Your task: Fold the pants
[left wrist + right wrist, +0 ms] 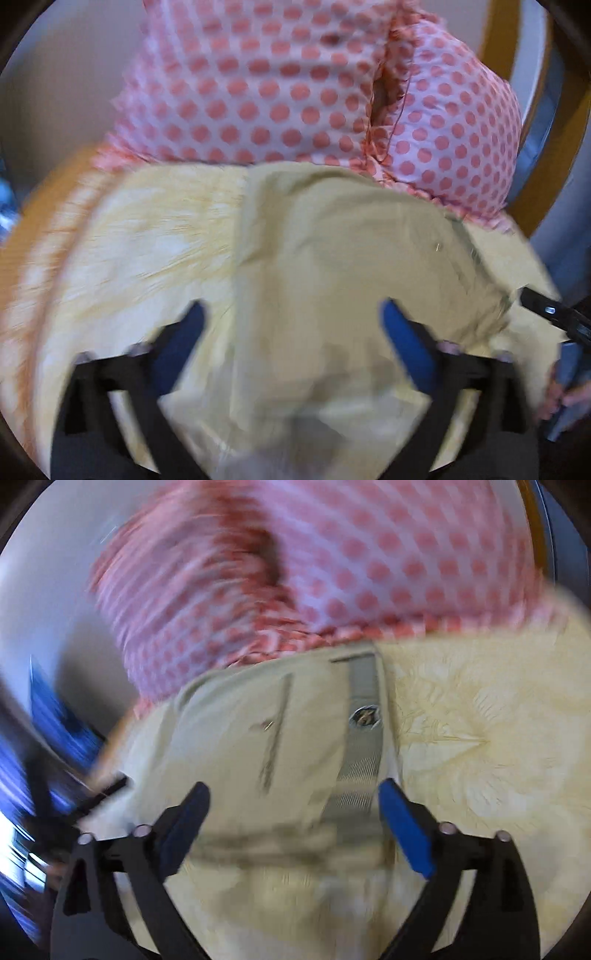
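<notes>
Khaki pants [332,258] lie folded on a yellow patterned bedspread [147,240]. In the right wrist view the pants [240,738] show a grey waistband with a metal button [364,716] and a pocket slit. My left gripper [291,314] is open just above the pants, holding nothing. My right gripper [293,794] is open above the waistband end, holding nothing. The right gripper's tip shows at the right edge of the left wrist view [550,310]. Both views are motion-blurred.
A pink pillow with red dots [295,92] lies right behind the pants, also in the right wrist view [332,572]. A wooden bed frame [524,166] curves at the right. A pale wall [55,92] is at the left.
</notes>
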Demonstrator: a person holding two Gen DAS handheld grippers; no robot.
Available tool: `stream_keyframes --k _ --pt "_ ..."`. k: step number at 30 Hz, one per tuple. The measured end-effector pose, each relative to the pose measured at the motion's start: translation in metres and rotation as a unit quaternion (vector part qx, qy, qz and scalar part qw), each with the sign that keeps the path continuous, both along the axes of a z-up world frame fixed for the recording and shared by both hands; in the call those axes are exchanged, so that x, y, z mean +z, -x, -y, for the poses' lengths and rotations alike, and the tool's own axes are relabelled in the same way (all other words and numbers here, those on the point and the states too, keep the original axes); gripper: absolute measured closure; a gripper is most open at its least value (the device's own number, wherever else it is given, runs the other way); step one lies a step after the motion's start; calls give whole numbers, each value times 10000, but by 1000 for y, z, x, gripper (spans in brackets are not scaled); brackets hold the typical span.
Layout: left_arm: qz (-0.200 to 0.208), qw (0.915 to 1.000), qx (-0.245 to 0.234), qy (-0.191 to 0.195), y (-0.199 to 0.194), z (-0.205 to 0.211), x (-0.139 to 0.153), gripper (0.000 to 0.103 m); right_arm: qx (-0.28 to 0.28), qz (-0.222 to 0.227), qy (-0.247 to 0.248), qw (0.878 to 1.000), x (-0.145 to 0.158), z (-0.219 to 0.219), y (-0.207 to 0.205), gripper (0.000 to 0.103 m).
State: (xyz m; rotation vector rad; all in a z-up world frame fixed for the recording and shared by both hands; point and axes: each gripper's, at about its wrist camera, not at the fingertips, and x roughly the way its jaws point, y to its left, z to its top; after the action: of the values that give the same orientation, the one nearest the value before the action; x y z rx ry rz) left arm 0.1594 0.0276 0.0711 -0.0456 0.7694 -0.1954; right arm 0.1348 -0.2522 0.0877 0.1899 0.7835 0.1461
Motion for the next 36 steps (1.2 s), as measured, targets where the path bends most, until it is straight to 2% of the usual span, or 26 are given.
stream_keyframes --k 2,4,8,11,14,19,24,28,36 --pt "301 9990 51 -339 34 1 0 2 -85 454 755 9961 -1 -33 37 1" --pt "477 9970 102 -608 68 6 -10 2 -227 573 1145 9915 -13 -53 58 1" --pt "381 9966 92 -723 93 6 -28 2 -251 199 1062 9938 -46 -65 69 1" --pt "315 9960 142 -824 99 8 -40 2 -424 116 1153 9924 -56 -69 71 1" --pt "239 9958 118 -872 98 14 -49 2 -532 43 1251 9907 -60 -73 72 1" --pt "266 9981 173 -531 100 5 -54 2 -655 133 1159 9910 -63 -71 82 1" --pt "423 9974 192 -543 103 7 -56 2 -715 234 1160 9904 -64 -72 84 1" --pt "431 9974 189 -543 103 6 -56 2 -736 364 1163 9898 -66 -72 87 1" --pt "371 9977 150 -553 102 7 -56 2 -741 351 1164 9898 -65 -72 87 1"
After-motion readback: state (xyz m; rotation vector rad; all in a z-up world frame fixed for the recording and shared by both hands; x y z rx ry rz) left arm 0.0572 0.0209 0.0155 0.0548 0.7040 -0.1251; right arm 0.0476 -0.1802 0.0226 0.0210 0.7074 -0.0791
